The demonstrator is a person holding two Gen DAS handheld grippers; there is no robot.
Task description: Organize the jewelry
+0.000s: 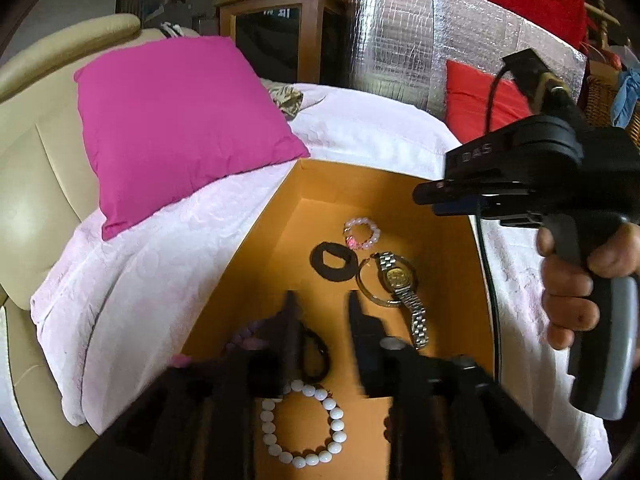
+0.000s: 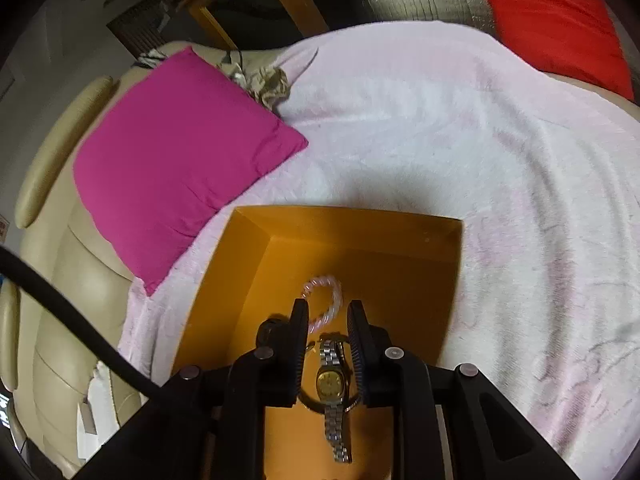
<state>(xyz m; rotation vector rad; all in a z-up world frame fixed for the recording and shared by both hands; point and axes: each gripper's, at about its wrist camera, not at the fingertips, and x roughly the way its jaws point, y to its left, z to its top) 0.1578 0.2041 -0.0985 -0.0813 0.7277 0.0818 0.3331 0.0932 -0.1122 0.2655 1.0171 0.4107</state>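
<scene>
Jewelry lies loose in an orange cardboard box [image 1: 256, 248] set on a pale pink blanket [image 1: 132, 280] over a beige sofa [image 1: 28, 168]. Left gripper [image 1: 322, 312] hovers low above the box floor, jaws apart, nothing between them. Just under its tips: a white bead bracelet [image 1: 302, 424] and a dark hair tie [image 1: 318, 354]. Farther in sit a gold-faced metal watch [image 1: 400, 280] lying across a thin bangle [image 1: 366, 290], a black ring-shaped piece [image 1: 334, 262], and a pink bead bracelet [image 1: 362, 234].

Right gripper [image 2: 328, 316] hangs over the watch [image 2: 332, 380], jaws open and gripping nothing; pink bracelet [image 2: 326, 298] shows just beyond its tips. Magenta cushion [image 1: 176, 120] rests on the blanket to the left of the box.
</scene>
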